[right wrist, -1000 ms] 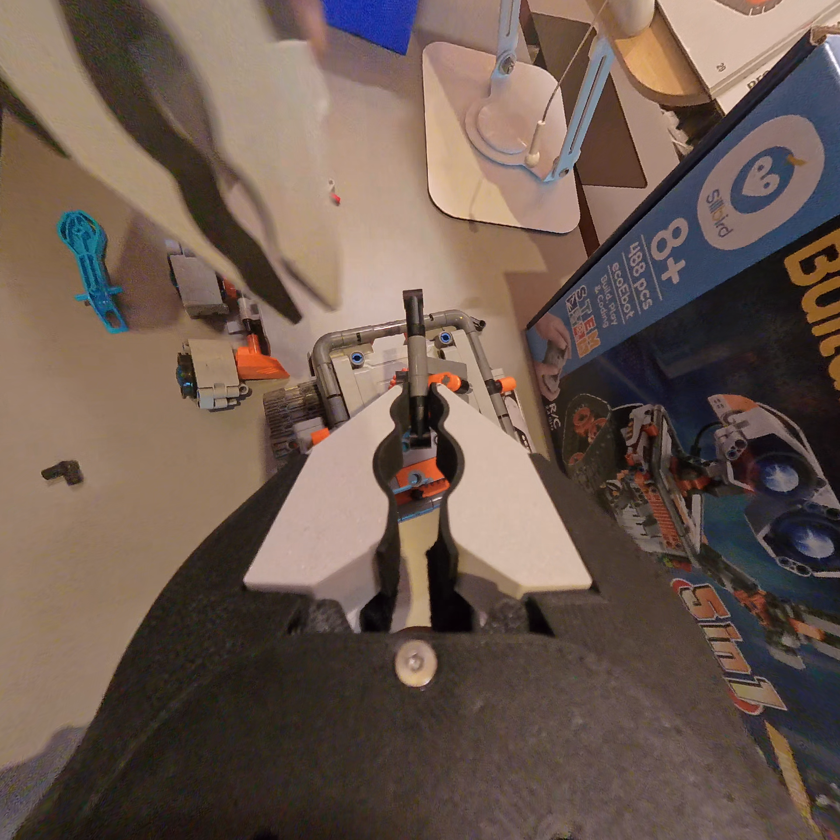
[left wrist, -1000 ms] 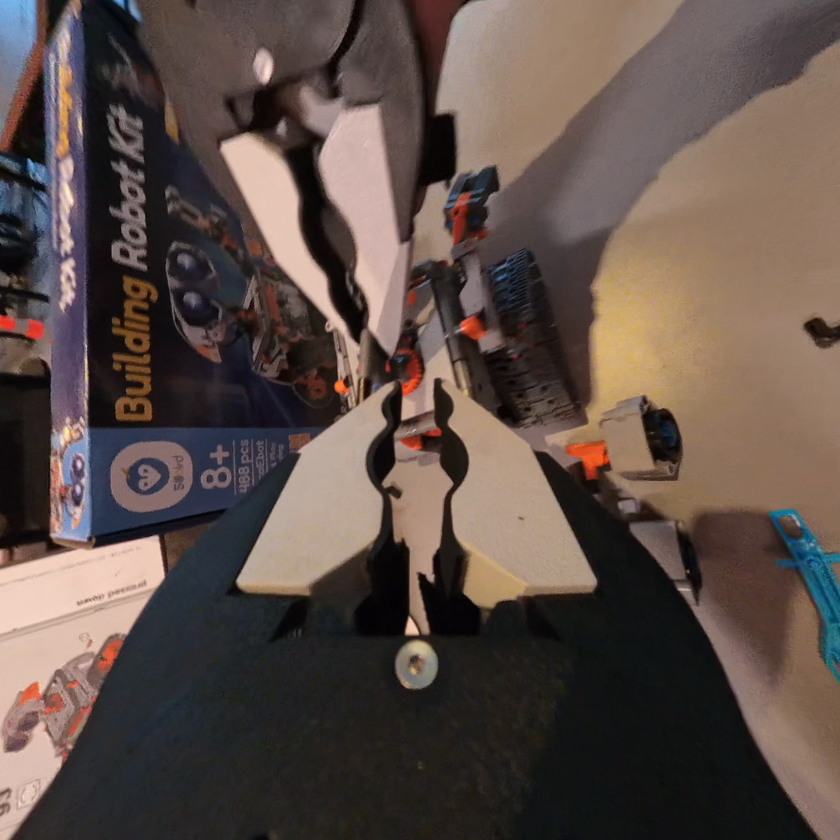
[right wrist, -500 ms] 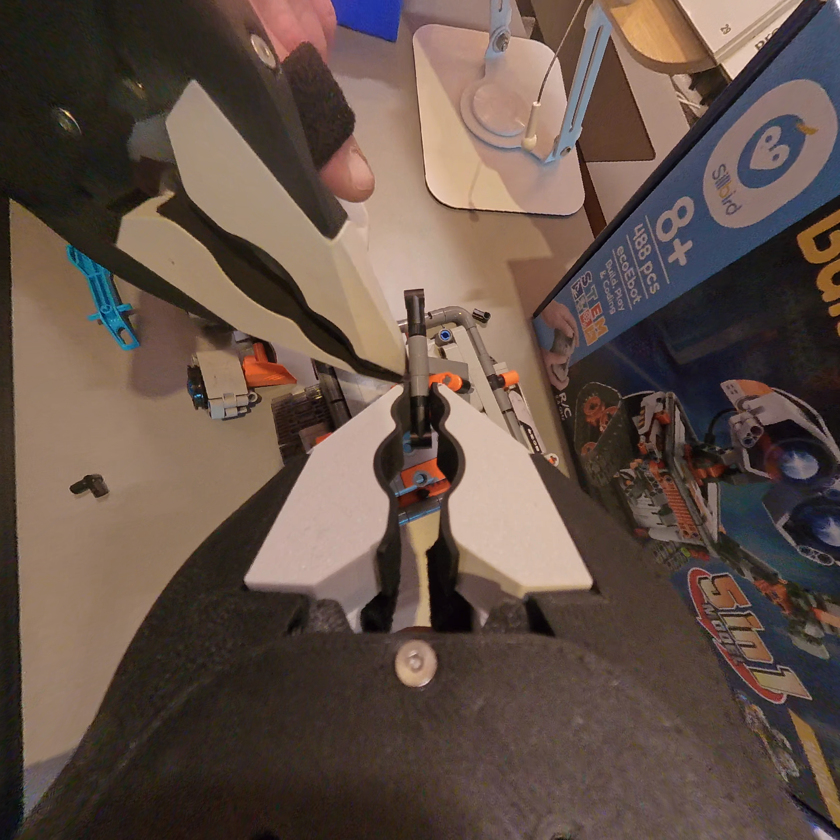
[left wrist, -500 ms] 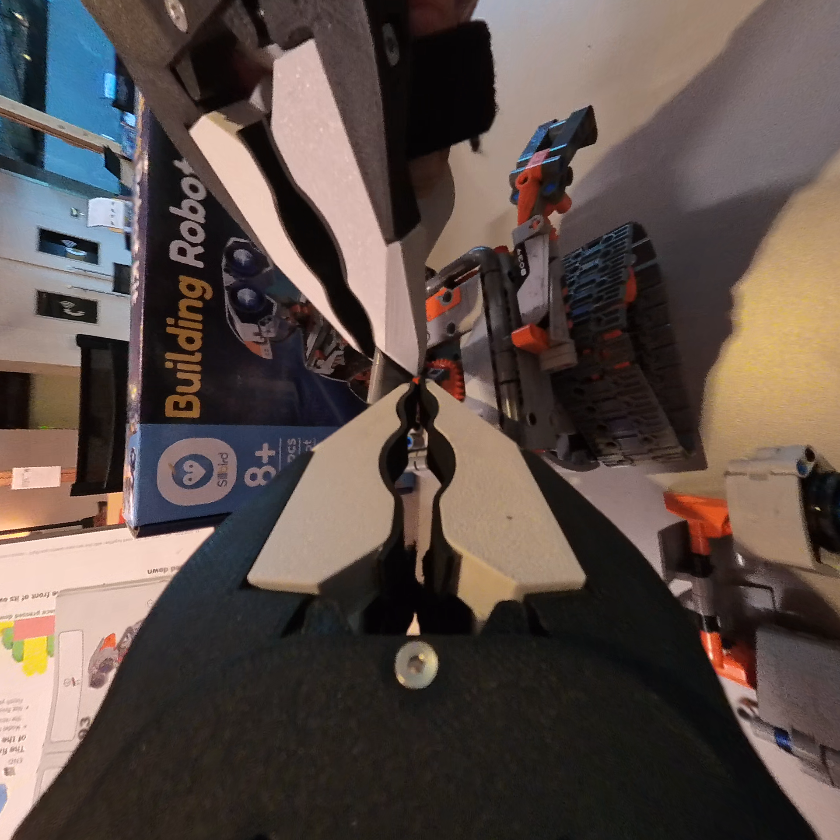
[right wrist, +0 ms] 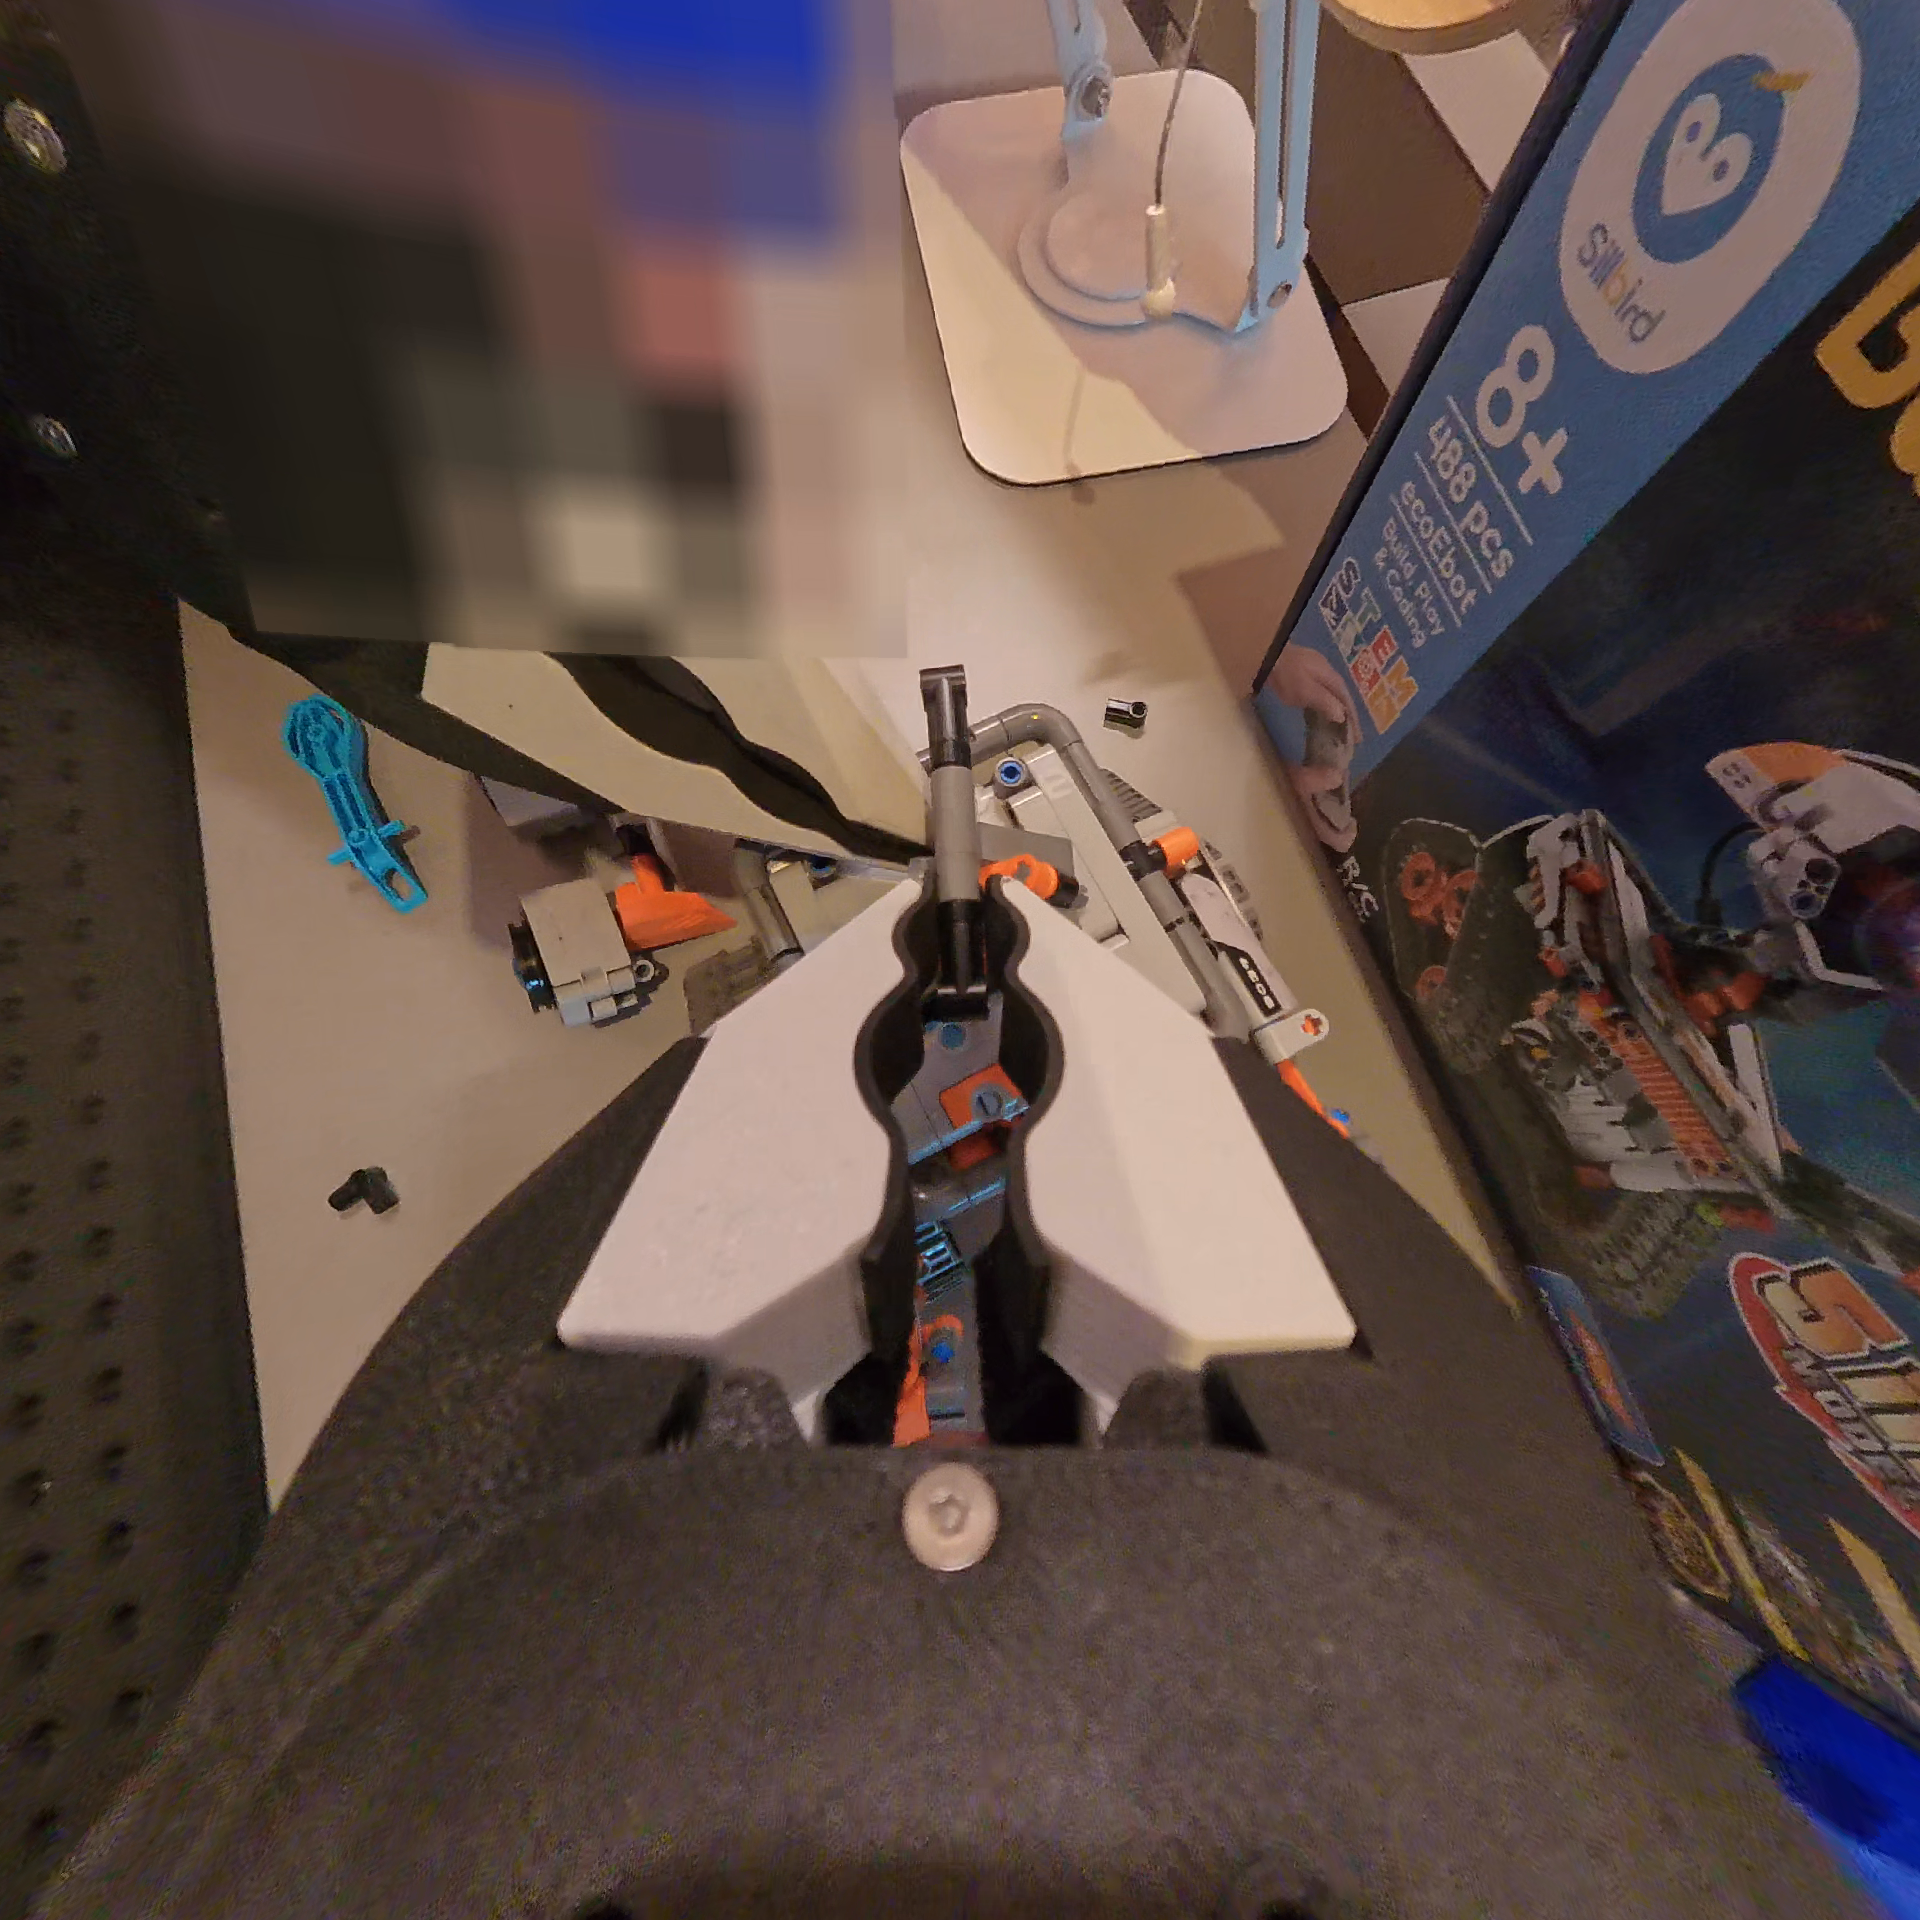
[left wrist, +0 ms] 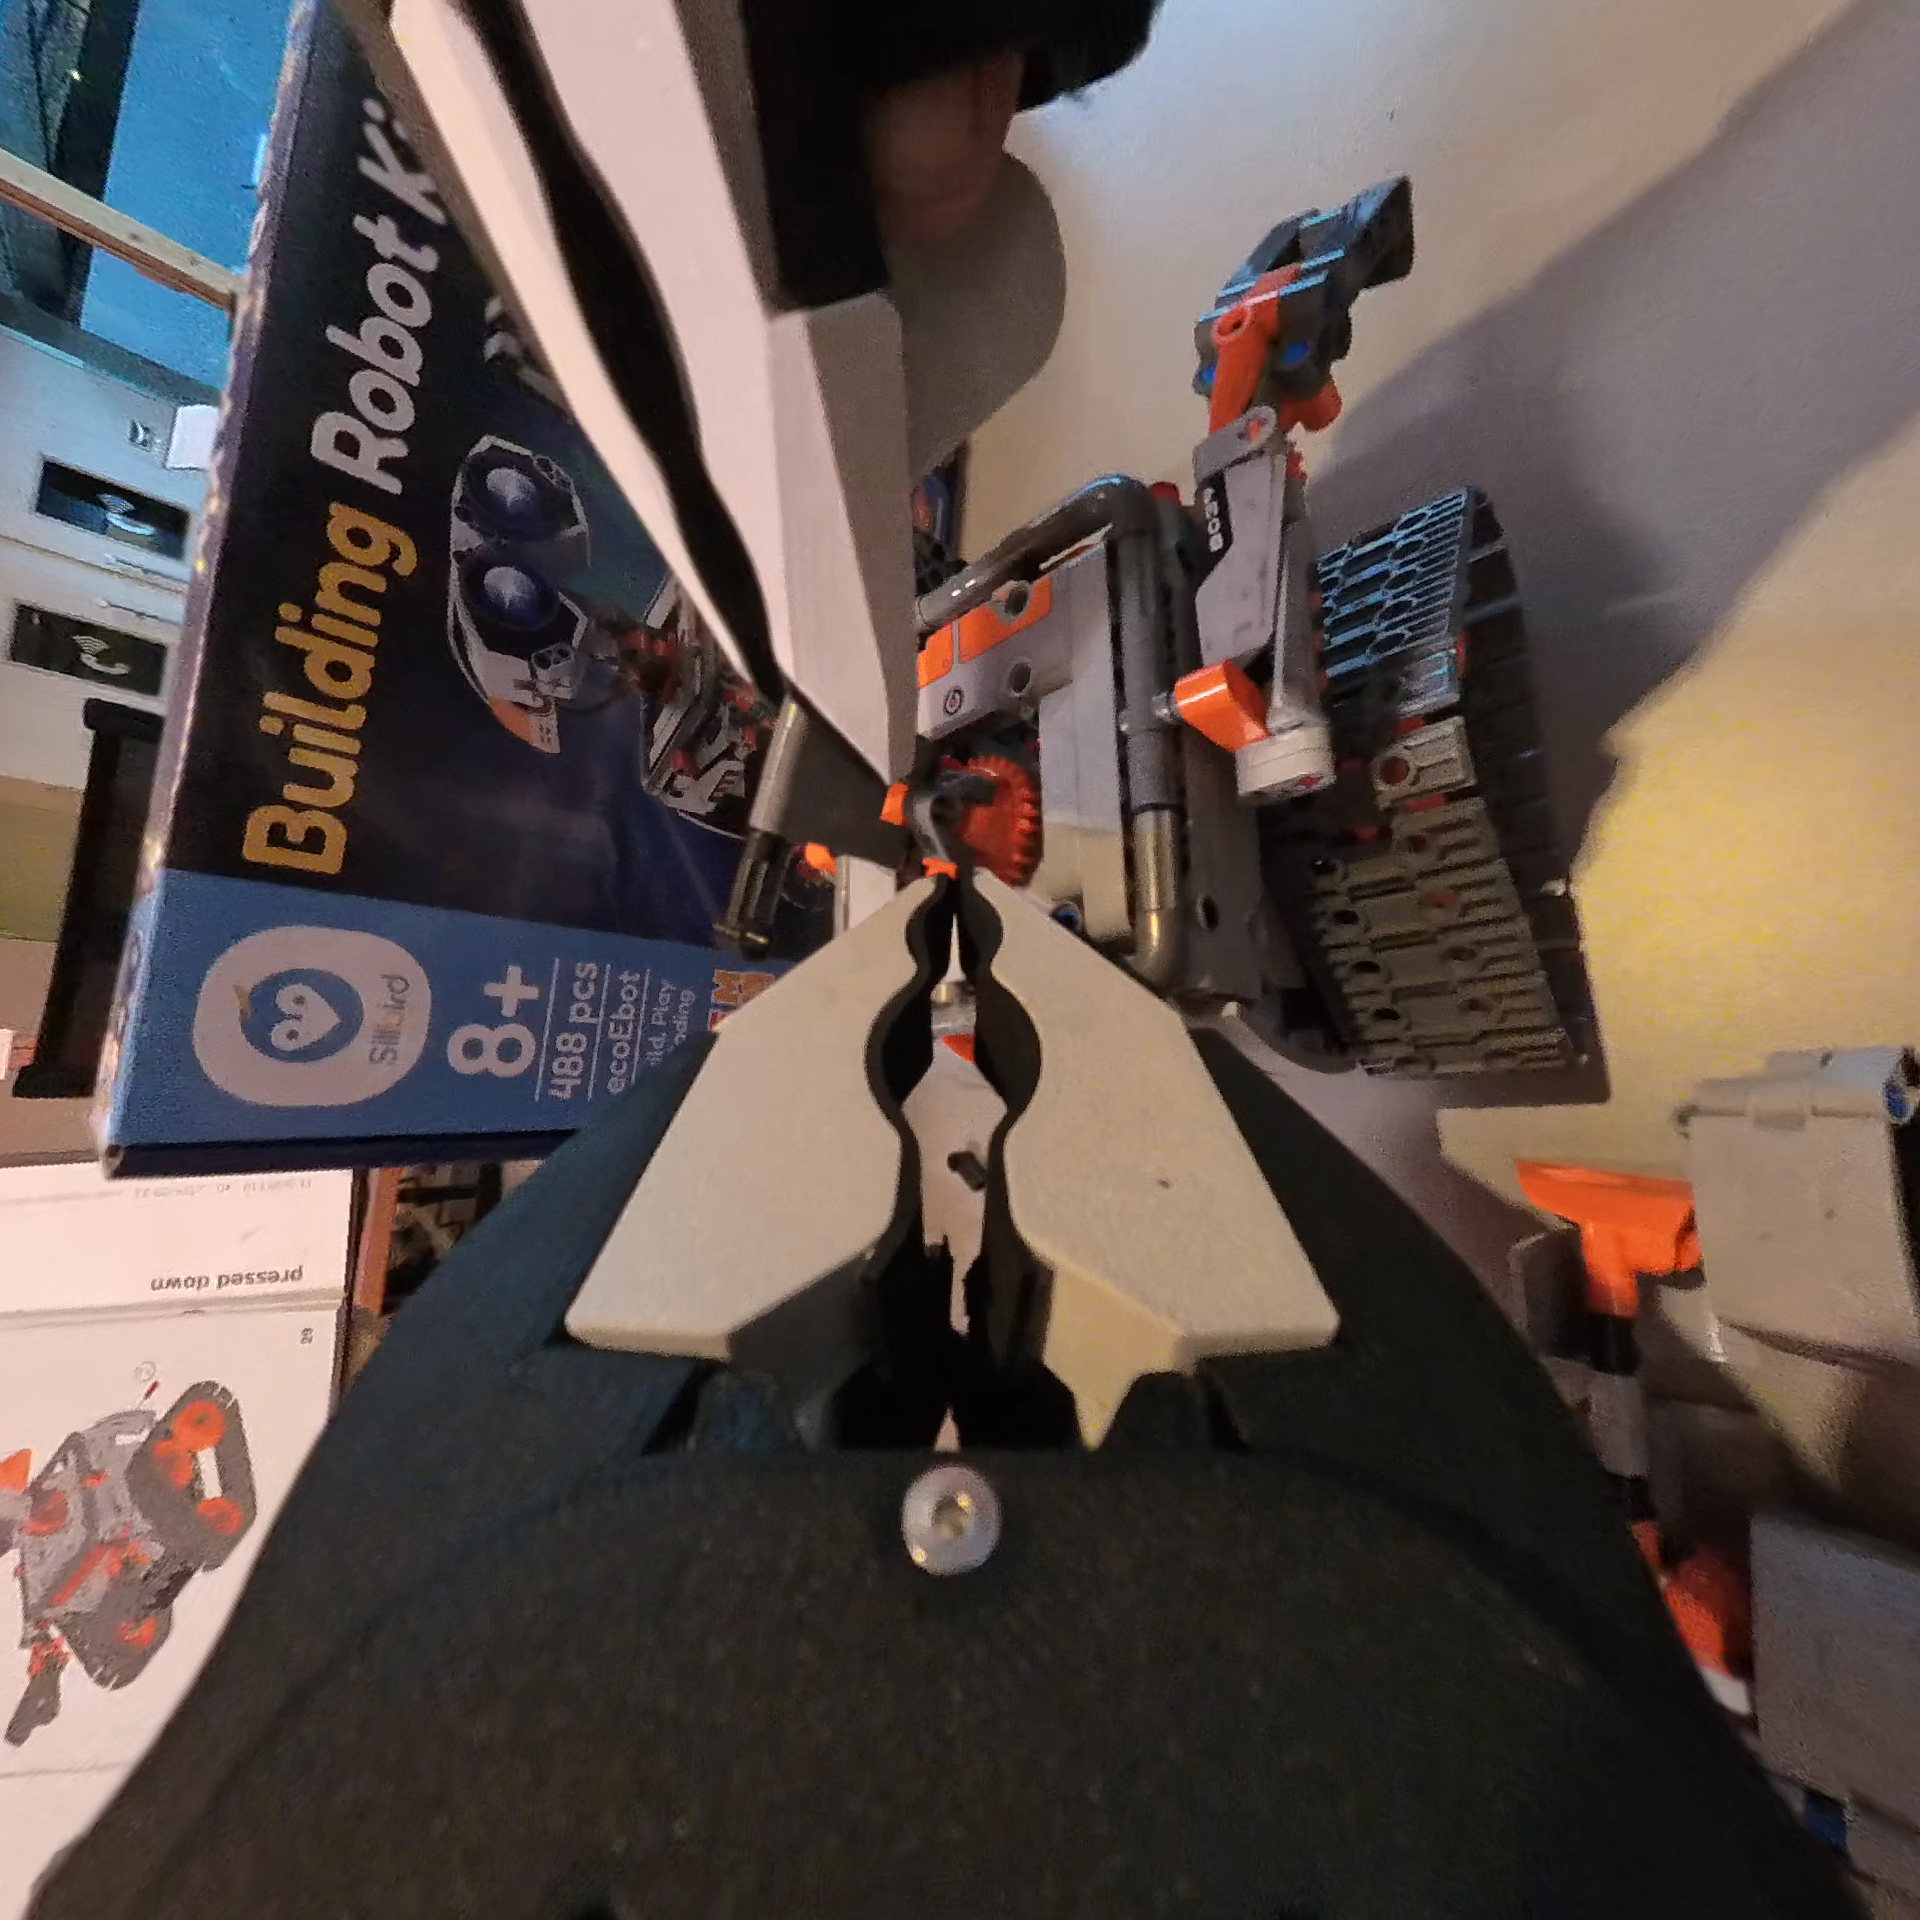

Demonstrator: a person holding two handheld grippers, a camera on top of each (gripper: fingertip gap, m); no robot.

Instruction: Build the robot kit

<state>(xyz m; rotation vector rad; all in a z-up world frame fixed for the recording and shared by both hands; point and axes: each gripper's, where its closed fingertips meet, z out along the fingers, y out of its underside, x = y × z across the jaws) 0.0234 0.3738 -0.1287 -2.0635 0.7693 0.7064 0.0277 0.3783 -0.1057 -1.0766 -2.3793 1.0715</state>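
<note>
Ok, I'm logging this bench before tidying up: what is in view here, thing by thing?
tracked robot model: one, grey, black and orange, on the table beside the box
kit box: one, dark blue, standing on the right
instruction booklet: one, white, below the box in the left wrist view
lamp base: one, white, far end of the table
teal tool: one, lying on the left
grey-and-orange module: one, left of the model
small black pins: two, loose, far apart
table: one, beige
rod: one, grey and black, in the right gripper
left gripper: shut, tips at the model's orange gear
right gripper: shut on the rod
</note>
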